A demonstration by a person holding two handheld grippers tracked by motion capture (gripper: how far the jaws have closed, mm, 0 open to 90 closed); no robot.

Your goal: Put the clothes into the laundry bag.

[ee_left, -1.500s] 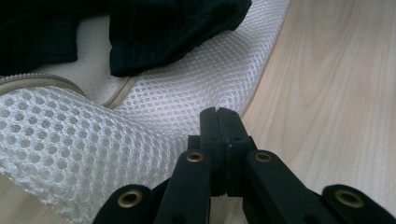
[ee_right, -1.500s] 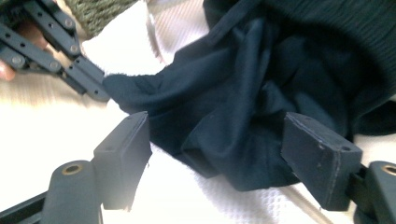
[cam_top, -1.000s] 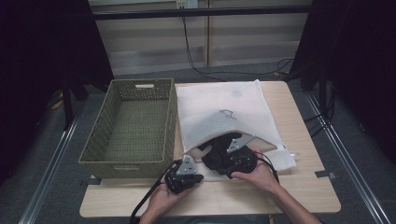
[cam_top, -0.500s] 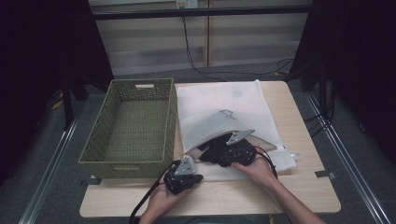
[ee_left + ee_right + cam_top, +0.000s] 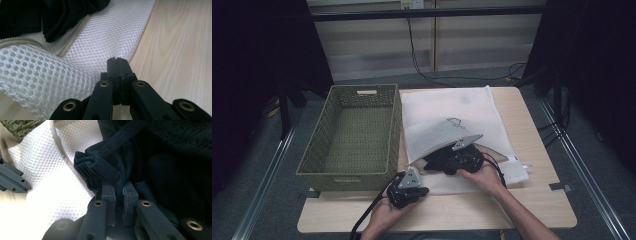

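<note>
On the table (image 5: 537,200), the basket (image 5: 352,135) lies at nine o'clock of the mesh bag (image 5: 447,107). A garment (image 5: 439,160) sits in the bag's mouth at six o'clock.

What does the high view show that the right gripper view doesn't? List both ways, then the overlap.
High view adds: the person's right forearm and the cable behind the table. Right gripper view adds: the right gripper, whose fingers have just been closing, pinching the ribbed cuff, and the bag's zipper edge. Shared: white mesh bag, dark garment.
</note>
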